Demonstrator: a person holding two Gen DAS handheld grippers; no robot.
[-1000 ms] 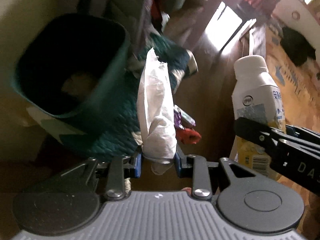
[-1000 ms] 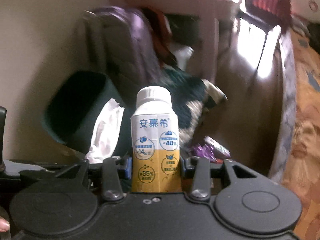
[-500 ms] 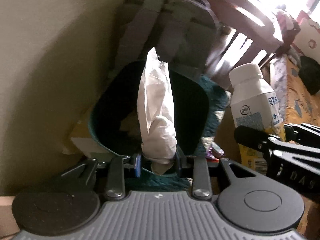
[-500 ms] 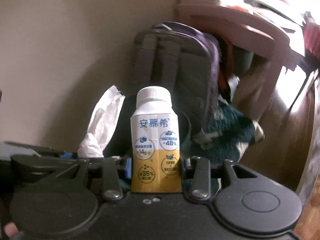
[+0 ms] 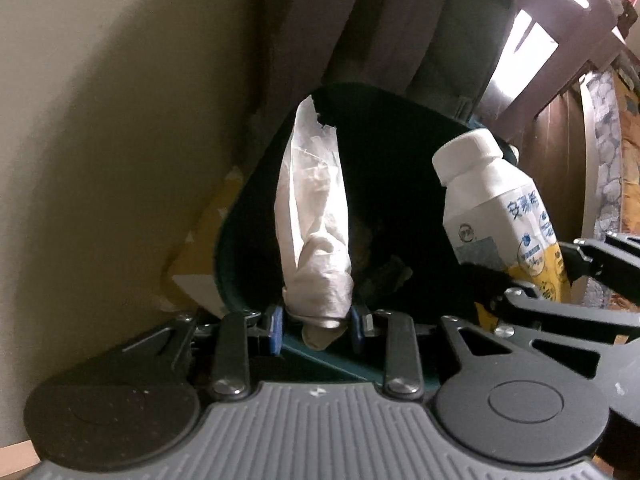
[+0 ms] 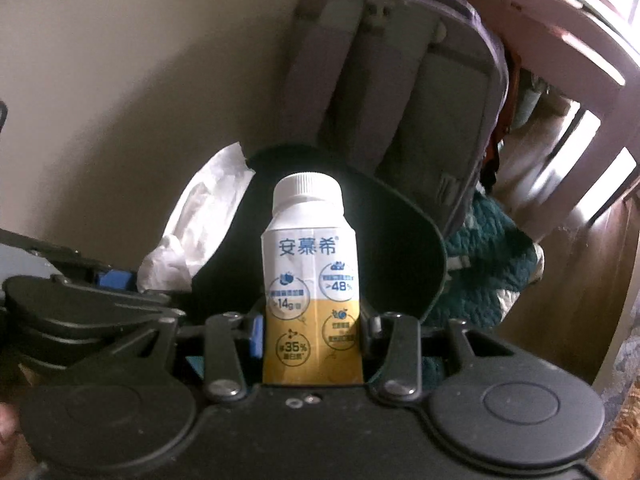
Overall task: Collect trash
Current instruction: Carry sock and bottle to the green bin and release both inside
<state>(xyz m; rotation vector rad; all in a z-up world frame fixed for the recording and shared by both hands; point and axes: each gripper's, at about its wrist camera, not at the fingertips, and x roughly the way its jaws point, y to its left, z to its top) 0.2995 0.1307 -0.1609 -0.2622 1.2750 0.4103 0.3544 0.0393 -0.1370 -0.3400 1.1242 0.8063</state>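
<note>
My left gripper (image 5: 319, 322) is shut on a crumpled white tissue (image 5: 314, 216), which hangs over the dark mouth of a teal trash bin (image 5: 236, 240). In the right wrist view my right gripper (image 6: 312, 334) is shut on a white and yellow drink bottle (image 6: 310, 276) with a white cap, held upright in front of the same bin (image 6: 434, 264). The bottle (image 5: 500, 212) also appears at the right of the left wrist view, tilted over the bin's right rim. The tissue (image 6: 196, 232) shows at the left of the right wrist view. Some scraps lie dimly inside the bin.
A beige wall (image 5: 100, 140) stands just left of the bin. Behind the bin leans a grey backpack (image 6: 404, 80). A teal quilted cloth (image 6: 492, 268) lies on the wooden floor to the right, under a pink wooden chair (image 6: 560, 36). A yellow box (image 5: 200, 256) sits beside the bin.
Both grippers have swung toward the wall and come over the bin with their loads. The bin now fills the middle of both views; the floor litter has left the views.
</note>
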